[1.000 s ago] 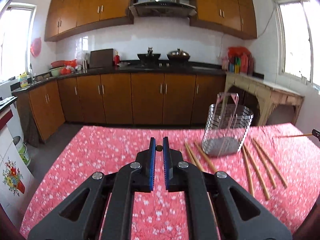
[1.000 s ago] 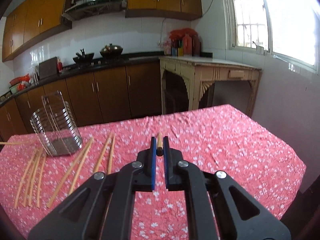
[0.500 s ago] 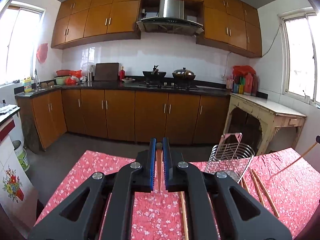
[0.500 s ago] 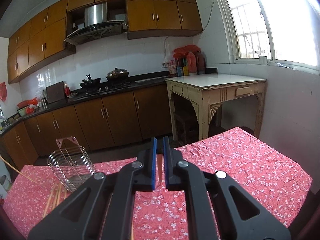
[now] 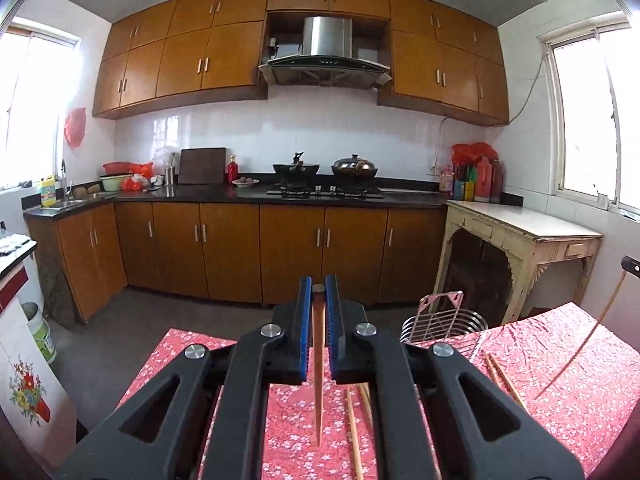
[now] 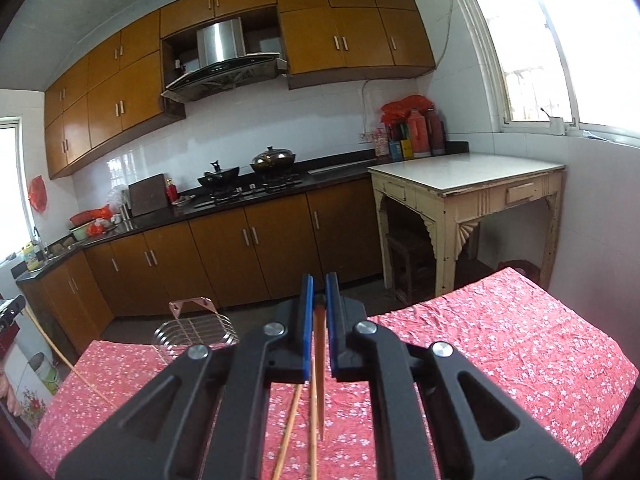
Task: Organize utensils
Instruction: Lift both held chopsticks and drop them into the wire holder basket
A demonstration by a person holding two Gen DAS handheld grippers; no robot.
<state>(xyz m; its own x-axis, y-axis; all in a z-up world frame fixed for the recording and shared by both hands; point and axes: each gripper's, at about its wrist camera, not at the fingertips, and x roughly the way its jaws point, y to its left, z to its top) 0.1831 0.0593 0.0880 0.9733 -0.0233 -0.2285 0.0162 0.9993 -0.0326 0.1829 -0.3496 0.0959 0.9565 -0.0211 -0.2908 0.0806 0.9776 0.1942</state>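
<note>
Left wrist view: our left gripper [image 5: 319, 300] pinches one chopstick [image 5: 318, 376] near its thick end, the tapered tip hanging toward six o'clock above the surface [image 5: 572, 380]. Our right gripper [image 6: 319, 300] likewise clamps a second chopstick [image 6: 319, 372]. The wire utensil holder [image 5: 444, 322] stands at two o'clock from the left gripper, and loose chopsticks [image 5: 354, 428] lie on the cloth below. We judge these sticks light, stiff and smooth, liable to pivot in a one-point pinch; holding near the thick end suits dropping them in tip-first. We can read no writing anywhere.
</note>
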